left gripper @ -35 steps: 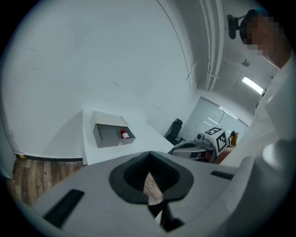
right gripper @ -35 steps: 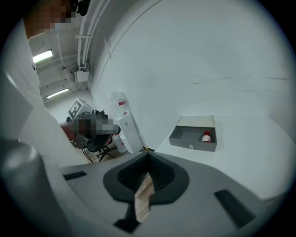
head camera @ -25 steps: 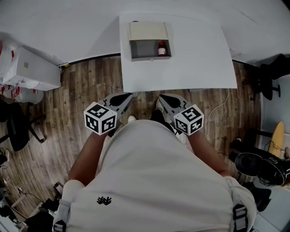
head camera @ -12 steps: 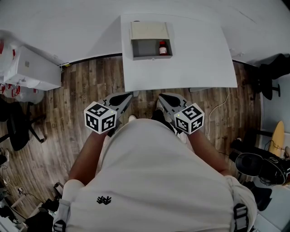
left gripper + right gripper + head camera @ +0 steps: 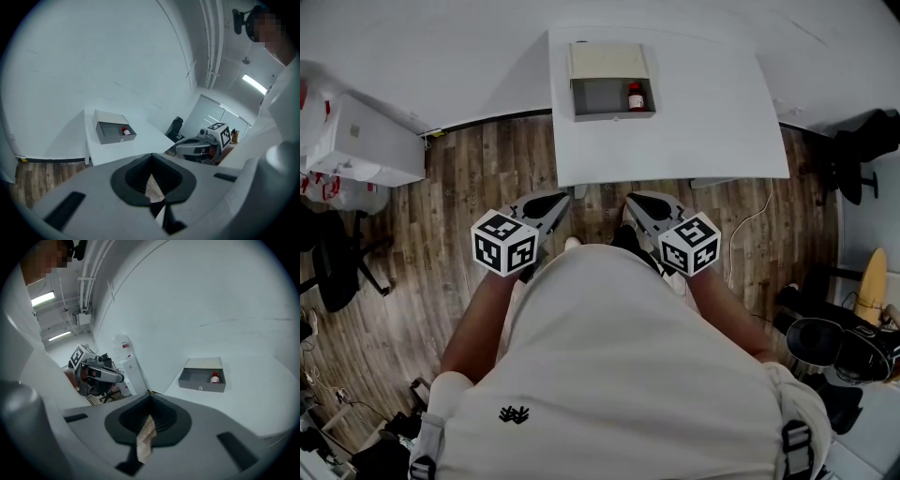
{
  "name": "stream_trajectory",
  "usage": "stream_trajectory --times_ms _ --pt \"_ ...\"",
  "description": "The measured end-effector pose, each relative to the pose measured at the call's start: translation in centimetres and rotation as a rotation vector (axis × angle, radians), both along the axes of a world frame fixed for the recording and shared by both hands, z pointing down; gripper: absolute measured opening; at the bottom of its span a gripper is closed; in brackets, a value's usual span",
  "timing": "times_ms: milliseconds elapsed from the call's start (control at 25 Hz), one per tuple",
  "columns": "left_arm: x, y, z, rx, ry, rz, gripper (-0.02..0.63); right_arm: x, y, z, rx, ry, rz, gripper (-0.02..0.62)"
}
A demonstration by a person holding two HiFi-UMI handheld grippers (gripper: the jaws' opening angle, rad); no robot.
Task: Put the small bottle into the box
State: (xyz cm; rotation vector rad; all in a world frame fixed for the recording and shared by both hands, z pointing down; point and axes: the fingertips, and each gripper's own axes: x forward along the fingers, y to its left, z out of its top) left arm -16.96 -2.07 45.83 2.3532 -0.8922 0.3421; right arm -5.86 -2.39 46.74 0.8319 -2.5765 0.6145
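Note:
A grey box (image 5: 602, 97) with its beige lid folded back stands at the far side of the white table (image 5: 703, 141). The small bottle (image 5: 636, 97), with a red cap, stands upright inside the box at its right end. Both grippers hang close to the person's body, short of the table's near edge and far from the box. My left gripper (image 5: 562, 196) is shut and holds nothing. My right gripper (image 5: 631, 198) is shut too, also holding nothing. The left gripper view shows the box (image 5: 108, 134) and bottle (image 5: 125, 131) beyond my left gripper (image 5: 151, 160). The right gripper view shows the box (image 5: 200, 386) and bottle (image 5: 214, 378) beyond my right gripper (image 5: 150, 401).
The table stands against a white wall on a wooden floor (image 5: 487, 169). A white cabinet (image 5: 361, 145) stands to the left, with a black chair (image 5: 337, 267) beside it. Another dark chair (image 5: 862, 150) and a loose cable (image 5: 750, 230) are on the right.
Both grippers stay shut near the body, drifting only very slightly. The box and bottle have not moved.

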Motion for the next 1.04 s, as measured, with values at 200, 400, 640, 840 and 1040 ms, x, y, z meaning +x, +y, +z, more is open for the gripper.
stream_trajectory --times_ms 200,400,640,840,1040 --pt "-0.3 0.4 0.1 -0.008 -0.001 -0.004 0.006 -0.2 0.2 0.2 0.006 0.025 -0.003 0.005" --pt "-0.6 0.6 0.3 -0.017 -0.001 -0.015 0.006 -0.2 0.2 0.3 0.001 0.034 -0.006 0.005" --pt "-0.9 0.9 0.6 -0.029 0.0 -0.029 0.006 -0.5 0.1 0.4 -0.003 0.039 -0.017 0.005" --pt "-1.2 0.6 0.7 -0.033 0.002 -0.043 0.006 -0.7 -0.5 0.5 -0.006 0.048 -0.034 0.005" --pt "-1.5 0.1 1.1 -0.043 -0.008 -0.06 0.006 -0.7 -1.1 0.3 -0.004 0.053 -0.047 0.005"
